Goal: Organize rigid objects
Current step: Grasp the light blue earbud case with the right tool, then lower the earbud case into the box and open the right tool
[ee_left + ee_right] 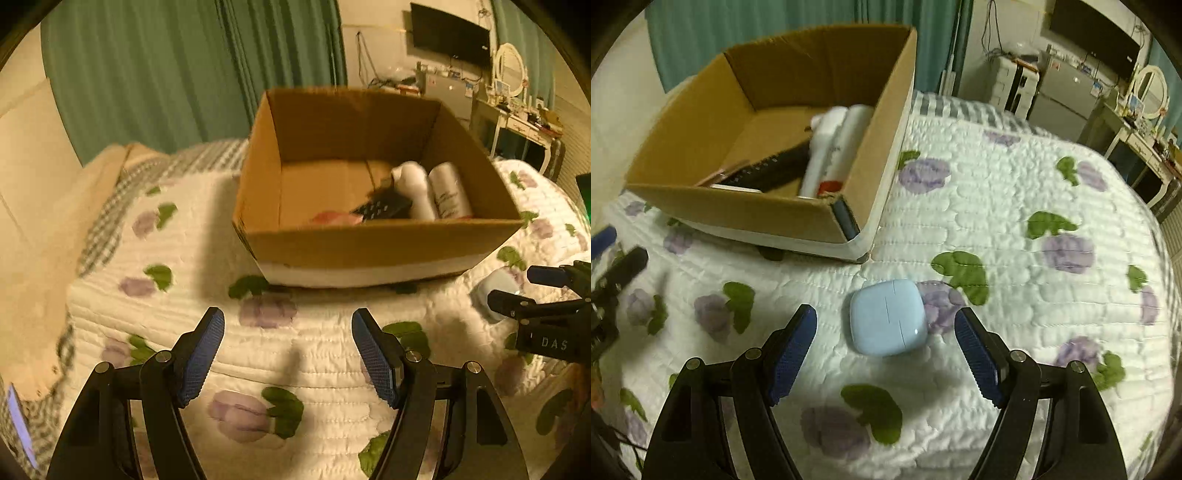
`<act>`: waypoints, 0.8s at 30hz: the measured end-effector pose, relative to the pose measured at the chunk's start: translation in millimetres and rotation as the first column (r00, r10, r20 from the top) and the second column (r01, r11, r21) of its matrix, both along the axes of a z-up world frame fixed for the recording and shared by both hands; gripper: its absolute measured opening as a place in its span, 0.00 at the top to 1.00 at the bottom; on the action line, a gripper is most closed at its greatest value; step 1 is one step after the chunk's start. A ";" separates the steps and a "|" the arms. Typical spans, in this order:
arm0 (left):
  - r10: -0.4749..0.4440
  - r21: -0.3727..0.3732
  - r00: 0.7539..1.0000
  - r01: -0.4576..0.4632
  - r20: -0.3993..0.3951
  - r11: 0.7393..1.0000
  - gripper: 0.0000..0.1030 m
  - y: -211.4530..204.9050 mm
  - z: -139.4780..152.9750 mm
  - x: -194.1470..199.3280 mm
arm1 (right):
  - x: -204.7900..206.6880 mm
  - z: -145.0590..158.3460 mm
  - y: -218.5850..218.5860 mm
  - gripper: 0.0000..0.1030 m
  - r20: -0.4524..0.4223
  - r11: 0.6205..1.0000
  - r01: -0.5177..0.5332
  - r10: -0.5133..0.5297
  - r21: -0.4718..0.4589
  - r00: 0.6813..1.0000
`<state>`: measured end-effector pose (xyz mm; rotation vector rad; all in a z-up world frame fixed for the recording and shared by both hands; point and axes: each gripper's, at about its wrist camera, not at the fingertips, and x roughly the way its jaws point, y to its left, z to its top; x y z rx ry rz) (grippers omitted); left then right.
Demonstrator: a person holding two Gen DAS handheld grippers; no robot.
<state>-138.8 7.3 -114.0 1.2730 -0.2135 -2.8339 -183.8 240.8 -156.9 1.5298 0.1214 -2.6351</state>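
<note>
With its jaws spread wide, the right gripper (pixel 885 349) hangs over the blue case (pixel 888 317), which lies flat on the bed (pixel 1015 206) just beside the near corner of the box (pixel 768 210). Picking up that case looks like the step in hand. To do it well, lower straight down so the pads (pixel 792 354) pass either side of the case without nudging it, then close evenly on its two flatter sides; the rounded, glossy shell will likely slip if caught on a corner. The soft quilt gives, so press in a little to get the pads below the widest part. The left gripper (pixel 288 356) is also wide open and holds nothing, over bare quilt in front of the box, where two white bottles (pixel 432 192) and a dark remote (pixel 384 208) already lie.
</note>
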 end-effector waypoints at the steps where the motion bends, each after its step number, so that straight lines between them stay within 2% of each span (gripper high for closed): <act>1: 0.003 0.004 1.000 -0.003 0.010 1.000 0.28 -0.5 -5.1 -1.7 | -3.3 -5.4 -0.1 0.25 0.012 1.000 0.006 -0.006 -0.001 1.000; 9: 0.023 0.036 0.998 -0.026 0.060 0.999 0.28 -9.0 -29.5 -18.5 | -20.0 -30.8 0.3 0.28 0.080 0.999 0.037 -0.036 -0.008 0.996; 12: 0.026 0.050 0.997 -0.030 0.070 0.998 0.28 -12.0 -32.8 -20.2 | -19.0 -33.1 -0.5 0.39 0.083 0.999 0.050 -0.052 0.022 0.995; 13: 0.027 0.051 0.997 -0.030 0.072 0.998 0.28 -12.3 -33.0 -20.3 | -17.5 -32.8 -0.4 0.46 0.080 0.998 0.054 -0.057 0.030 0.995; 14: 0.026 0.050 0.997 -0.030 0.072 0.998 0.28 -12.3 -32.8 -19.9 | -16.5 -32.1 -0.4 0.49 0.077 0.998 0.058 -0.060 0.034 0.995; 19: 0.010 0.031 0.998 -0.012 0.064 0.999 0.28 -11.9 -26.3 -13.4 | -1.8 -24.2 -7.3 0.50 0.038 0.997 0.049 -0.052 0.067 0.998; 24: 0.009 0.026 0.999 -0.010 0.043 1.000 0.28 -16.8 -11.3 -5.9 | 27.1 2.8 -16.5 0.50 -0.020 0.999 0.018 -0.017 0.039 1.000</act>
